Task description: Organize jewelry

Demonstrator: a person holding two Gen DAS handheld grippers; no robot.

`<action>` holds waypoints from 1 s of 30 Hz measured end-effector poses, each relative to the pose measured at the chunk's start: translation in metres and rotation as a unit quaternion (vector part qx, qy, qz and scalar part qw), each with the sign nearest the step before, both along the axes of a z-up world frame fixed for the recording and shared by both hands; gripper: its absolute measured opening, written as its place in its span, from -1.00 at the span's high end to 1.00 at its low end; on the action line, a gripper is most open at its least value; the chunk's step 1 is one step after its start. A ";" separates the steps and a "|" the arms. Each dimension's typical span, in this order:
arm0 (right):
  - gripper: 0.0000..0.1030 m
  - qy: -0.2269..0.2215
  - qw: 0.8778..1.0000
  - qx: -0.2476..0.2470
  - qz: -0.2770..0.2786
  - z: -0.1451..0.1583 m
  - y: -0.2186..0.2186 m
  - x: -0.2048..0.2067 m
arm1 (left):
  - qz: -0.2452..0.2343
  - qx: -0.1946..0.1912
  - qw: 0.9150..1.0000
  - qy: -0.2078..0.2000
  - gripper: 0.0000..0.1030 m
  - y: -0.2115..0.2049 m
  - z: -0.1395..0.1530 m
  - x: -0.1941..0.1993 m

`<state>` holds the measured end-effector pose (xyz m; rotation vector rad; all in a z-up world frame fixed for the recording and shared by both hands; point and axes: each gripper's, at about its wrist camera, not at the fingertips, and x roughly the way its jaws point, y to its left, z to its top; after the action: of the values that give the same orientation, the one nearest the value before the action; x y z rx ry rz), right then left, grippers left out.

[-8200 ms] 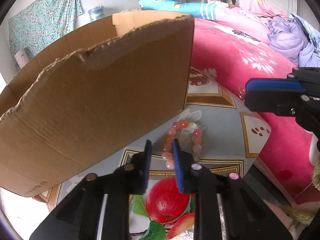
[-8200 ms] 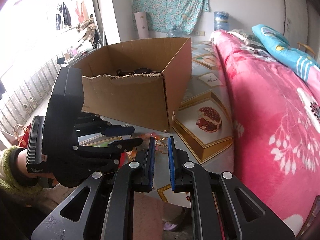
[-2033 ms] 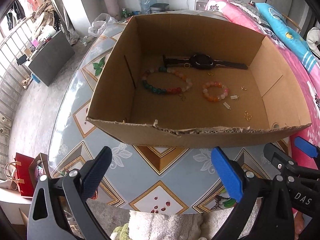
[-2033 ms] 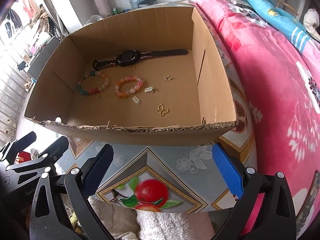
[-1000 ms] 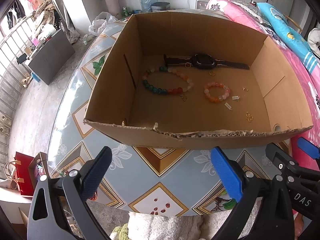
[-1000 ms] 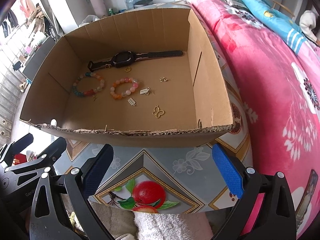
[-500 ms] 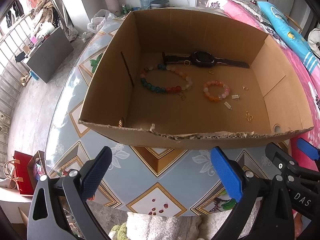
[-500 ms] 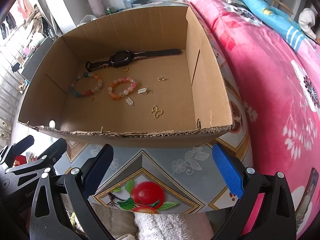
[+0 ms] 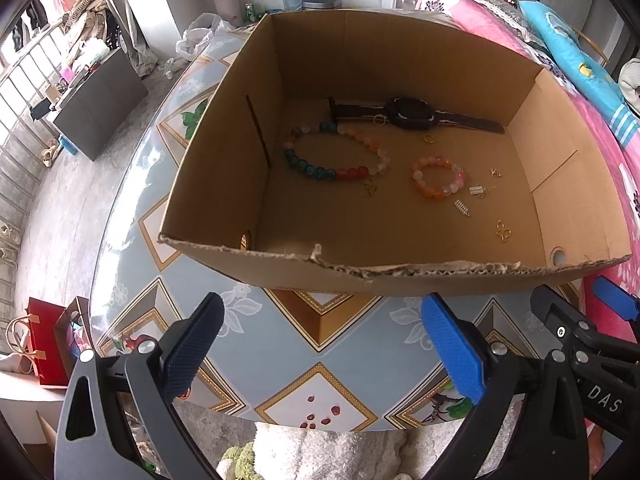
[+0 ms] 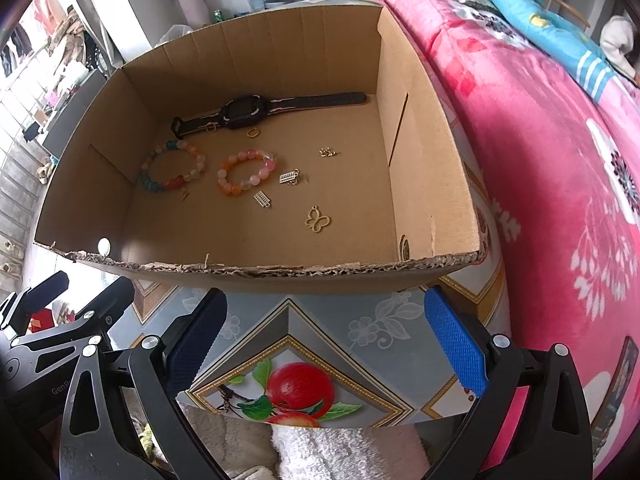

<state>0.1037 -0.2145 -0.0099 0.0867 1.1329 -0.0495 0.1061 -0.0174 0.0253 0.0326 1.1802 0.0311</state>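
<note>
Nearest the cameras, both tools hung above the near edge of the table (image 9: 320, 320), short of the box. The left gripper (image 9: 320, 344) had its blue-padded fingers (image 9: 452, 348) spread wide with nothing between them, and the right gripper (image 10: 326, 344) stood just as wide and just as empty. Beyond them sat the cardboard box (image 10: 248, 276), its torn near wall facing the grippers and its top open.

On the near part of the box floor, toward the right, lay a gold butterfly charm (image 10: 317, 220). A little farther in were two small silver charms (image 10: 263, 199), then the pink and orange bead bracelet (image 10: 246, 177) around the middle and the multicoloured bead bracelet (image 10: 173, 171) to its left, close together but apart. A tiny gold piece (image 10: 329, 152) lay right of them. Farthest back, along the far wall, stretched the black watch (image 10: 244, 114), with two small gold rings (image 10: 252, 133) just beside it.

Judging from this layout, the collecting step looked done or nearly done: every piece in view was inside the box and none lay on the tabletop that could be seen. What seemed left, if anything, was tidying the pieces within. That would call for reaching over the near wall, narrowing the fingers first, since the charms lay flat and thin on the cardboard and would be hard to pinch
</note>
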 end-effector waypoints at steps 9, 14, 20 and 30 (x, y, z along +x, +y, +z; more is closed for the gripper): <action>-0.84 0.001 1.000 -0.002 0.000 0.000 0.001 0.000 | 0.000 0.002 1.000 0.000 -0.87 0.001 0.000 -0.001; -0.84 0.000 1.000 -0.004 0.001 0.000 0.004 0.001 | 0.002 0.001 1.000 0.000 -0.87 0.002 0.000 -0.001; -0.84 0.001 1.000 -0.004 0.001 0.001 0.004 0.001 | 0.002 0.000 1.000 0.000 -0.87 0.003 0.000 0.000; -0.84 0.000 1.000 -0.009 0.003 0.002 0.005 0.002 | 0.003 -0.001 1.000 0.002 -0.87 0.005 0.001 0.001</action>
<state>0.1056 -0.2091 -0.0077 0.0678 1.1320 -0.0540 0.1068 -0.0125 0.0263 0.0269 1.1840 0.0341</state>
